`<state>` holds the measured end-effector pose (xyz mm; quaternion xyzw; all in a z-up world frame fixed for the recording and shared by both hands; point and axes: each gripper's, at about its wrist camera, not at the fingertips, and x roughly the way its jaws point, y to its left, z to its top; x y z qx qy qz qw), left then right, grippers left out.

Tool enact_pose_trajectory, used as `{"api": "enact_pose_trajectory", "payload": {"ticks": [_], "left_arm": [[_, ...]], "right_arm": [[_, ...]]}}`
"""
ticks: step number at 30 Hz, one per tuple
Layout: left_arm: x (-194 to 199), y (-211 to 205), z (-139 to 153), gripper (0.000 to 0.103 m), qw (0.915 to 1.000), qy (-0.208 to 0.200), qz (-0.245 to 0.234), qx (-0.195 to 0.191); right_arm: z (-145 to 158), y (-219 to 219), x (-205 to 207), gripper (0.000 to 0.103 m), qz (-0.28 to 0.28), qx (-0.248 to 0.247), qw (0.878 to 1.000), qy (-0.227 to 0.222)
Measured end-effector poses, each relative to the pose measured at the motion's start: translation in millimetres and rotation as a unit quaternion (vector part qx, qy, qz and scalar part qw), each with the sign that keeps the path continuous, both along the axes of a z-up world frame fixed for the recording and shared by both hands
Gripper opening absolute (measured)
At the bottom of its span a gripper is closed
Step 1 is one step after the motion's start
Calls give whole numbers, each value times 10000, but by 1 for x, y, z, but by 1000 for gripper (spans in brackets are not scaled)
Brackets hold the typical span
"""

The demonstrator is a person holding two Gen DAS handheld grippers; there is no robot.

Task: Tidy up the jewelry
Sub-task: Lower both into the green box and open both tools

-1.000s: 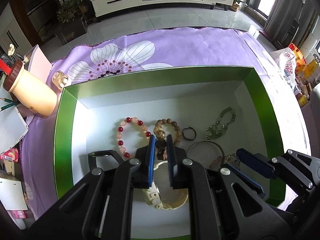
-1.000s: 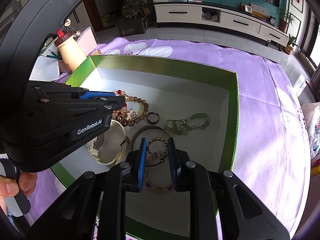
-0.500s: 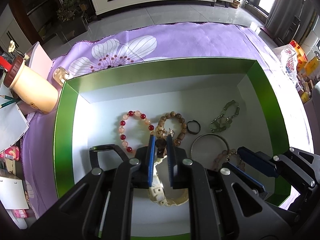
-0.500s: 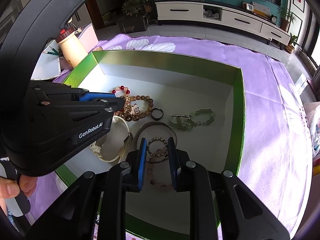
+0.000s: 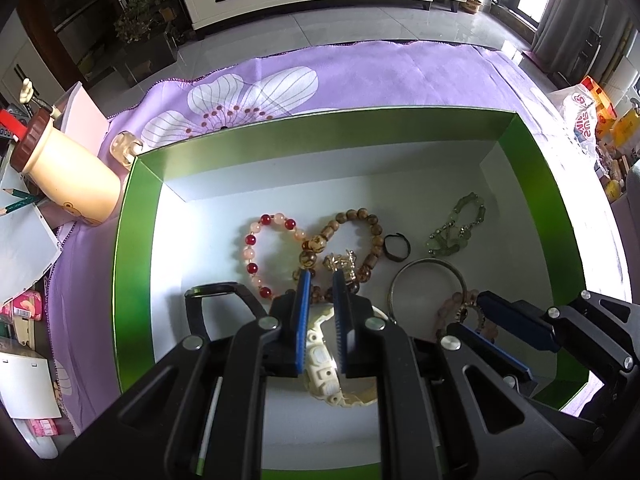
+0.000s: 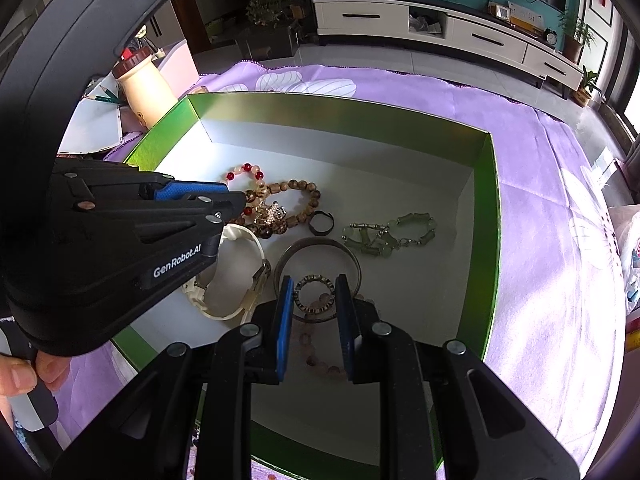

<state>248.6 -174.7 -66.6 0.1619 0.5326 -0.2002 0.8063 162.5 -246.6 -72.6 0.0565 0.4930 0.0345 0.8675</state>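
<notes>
Inside the green box [image 6: 486, 216] on the purple flowered cloth [image 6: 540, 184], the left gripper [image 5: 320, 280] hangs with its jaws parted by a narrow gap, empty, its tips over the wooden bead bracelet [image 5: 362, 236] and gold charm [image 5: 340, 262], above the white watch [image 5: 324, 364]. The right gripper [image 6: 311, 292] is likewise slightly open and holds nothing, its blue pads [image 6: 285, 320] flanking a small beaded ring [image 6: 314, 294] lying inside the metal bangle [image 6: 320, 246]. The red and pink bead bracelet [image 5: 262, 252], dark ring [image 5: 396, 246] and green stone bracelet [image 5: 458, 226] lie apart on the box floor.
</notes>
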Motion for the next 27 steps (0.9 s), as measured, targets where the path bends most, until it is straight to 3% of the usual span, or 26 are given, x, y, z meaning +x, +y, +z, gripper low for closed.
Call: {"api": "enact_pose_trajectory", "payload": {"ticks": [27], "left_arm": [[-4, 4, -1, 11, 10000, -27, 15, 12]], "right_arm": [[-4, 5, 3, 21, 11, -28, 10000, 93]]}}
